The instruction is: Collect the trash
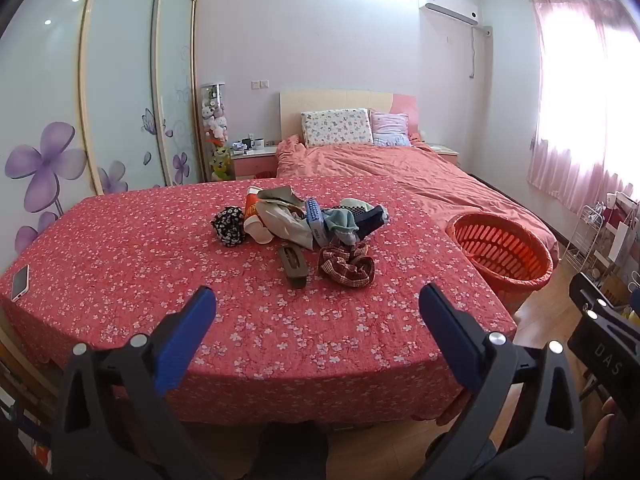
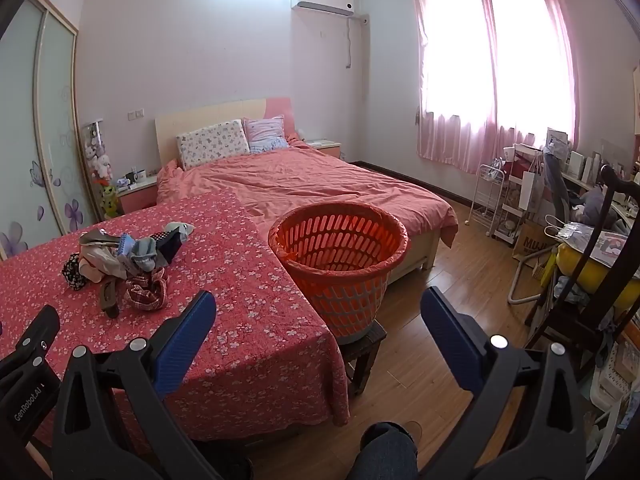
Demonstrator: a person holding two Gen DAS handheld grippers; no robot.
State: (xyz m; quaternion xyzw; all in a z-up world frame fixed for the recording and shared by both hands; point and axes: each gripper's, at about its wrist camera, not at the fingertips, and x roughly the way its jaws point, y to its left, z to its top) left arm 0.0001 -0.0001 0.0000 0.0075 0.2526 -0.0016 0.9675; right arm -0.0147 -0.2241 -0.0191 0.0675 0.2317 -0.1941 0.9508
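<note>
Both wrist views look downward, sharing table (image 1: 120,240) and basket (image 2: 340,264).

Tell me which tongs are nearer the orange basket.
Right. The right tongs hang open just in front of the orange basket, above the floor beside the table. The left tongs hang open over the table's near edge, with the basket off to their right.

The left gripper (image 1: 318,300) and right gripper (image 2: 318,304) are both gaping wide, holding nothing, tilting downward at lower frame.
</note>
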